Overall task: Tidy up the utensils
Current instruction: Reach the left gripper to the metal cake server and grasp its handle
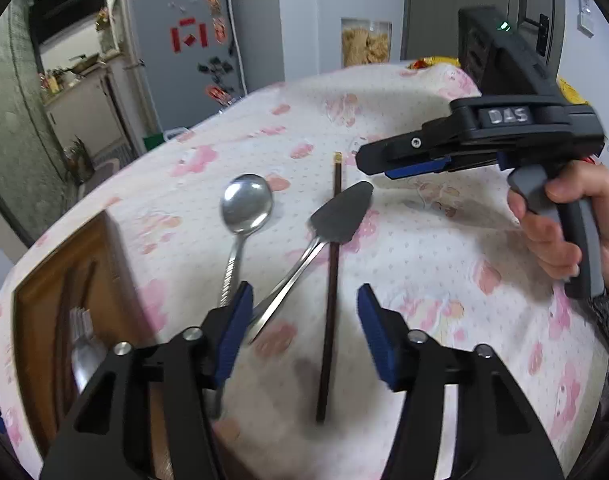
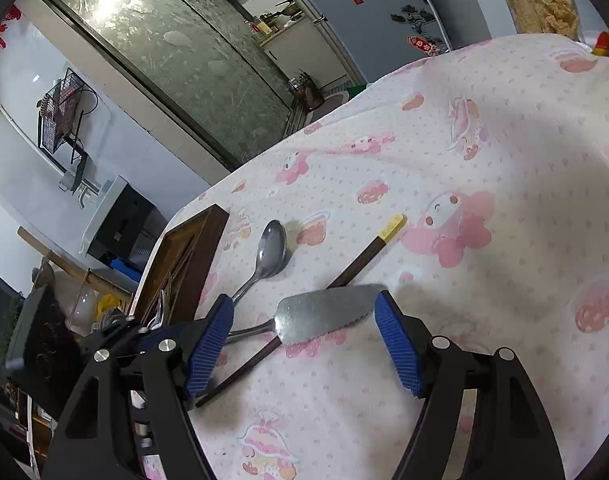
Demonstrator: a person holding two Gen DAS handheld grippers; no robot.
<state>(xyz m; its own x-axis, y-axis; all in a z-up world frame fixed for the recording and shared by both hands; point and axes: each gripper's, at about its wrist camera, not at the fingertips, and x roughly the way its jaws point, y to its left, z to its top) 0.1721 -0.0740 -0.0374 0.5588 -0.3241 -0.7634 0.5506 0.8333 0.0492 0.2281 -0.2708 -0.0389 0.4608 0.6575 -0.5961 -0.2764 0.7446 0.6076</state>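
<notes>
A steel spoon (image 1: 246, 208), a steel cake server (image 1: 342, 214) and a dark chopstick (image 1: 332, 292) with a yellow tip lie on the pink-patterned tablecloth (image 1: 424, 260). The server's blade rests across the chopstick. My left gripper (image 1: 304, 328) is open and empty, low over the server's handle and the chopstick. My right gripper (image 2: 304, 344) is open and empty, jaws either side of the server's blade (image 2: 324, 314). It shows in the left wrist view (image 1: 368, 160), hovering right of the server. The spoon (image 2: 270, 252) and chopstick (image 2: 356, 268) show in the right wrist view.
A wooden utensil tray (image 1: 60, 300) holding a fork and other cutlery sits at the table's left edge, also in the right wrist view (image 2: 192, 256). A jar of snacks (image 1: 364, 42) stands beyond the table's far edge. A fridge (image 1: 180, 48) stands behind.
</notes>
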